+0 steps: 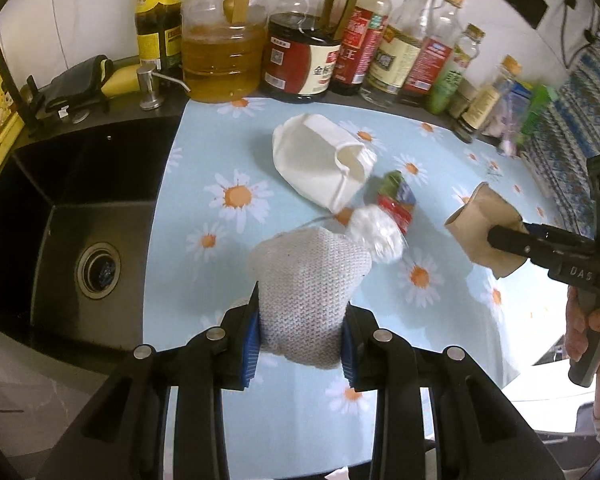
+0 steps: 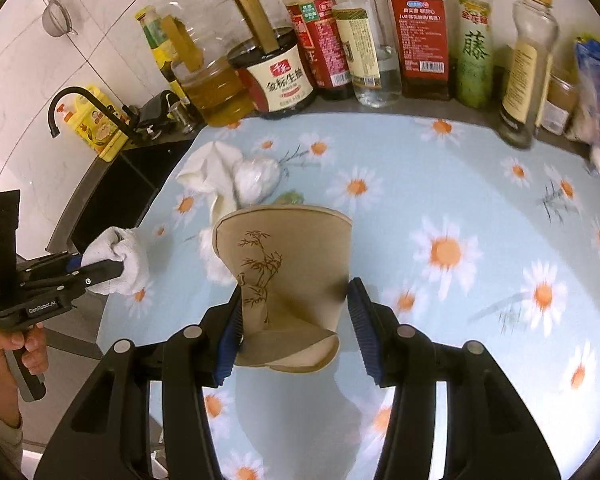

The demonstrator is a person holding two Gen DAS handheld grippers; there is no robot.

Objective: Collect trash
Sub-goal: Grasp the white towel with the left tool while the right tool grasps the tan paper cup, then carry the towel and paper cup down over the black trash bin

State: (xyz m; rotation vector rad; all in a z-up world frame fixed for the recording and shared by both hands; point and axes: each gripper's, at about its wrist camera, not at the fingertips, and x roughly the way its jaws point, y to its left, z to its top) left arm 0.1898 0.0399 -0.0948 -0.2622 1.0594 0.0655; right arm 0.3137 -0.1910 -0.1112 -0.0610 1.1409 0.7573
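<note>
In the left wrist view my left gripper [image 1: 302, 320] is shut on a grey-white knitted cloth [image 1: 308, 280], held above the daisy-print mat. Beyond it lie a crushed white paper cup [image 1: 320, 164], a clear plastic wad [image 1: 376, 234] and a colourful snack wrapper [image 1: 396, 200]. At the right, my right gripper [image 1: 496, 236] grips a tan paper cup [image 1: 480, 220]. In the right wrist view my right gripper [image 2: 294, 300] is shut on that crumpled tan cup [image 2: 284, 264], which has a bamboo drawing. My left gripper [image 2: 112, 268] holds the cloth [image 2: 120, 256] at the left. The white cup [image 2: 212, 172] and plastic wad [image 2: 256, 178] lie behind.
A black sink [image 1: 80, 216] with a tap [image 2: 72, 96] lies left of the mat [image 1: 228, 200]. Several oil and sauce bottles [image 1: 300, 60] line the back wall. Packets [image 2: 596, 92] crowd the back right corner. A person's hand [image 1: 592, 320] holds the right gripper's handle.
</note>
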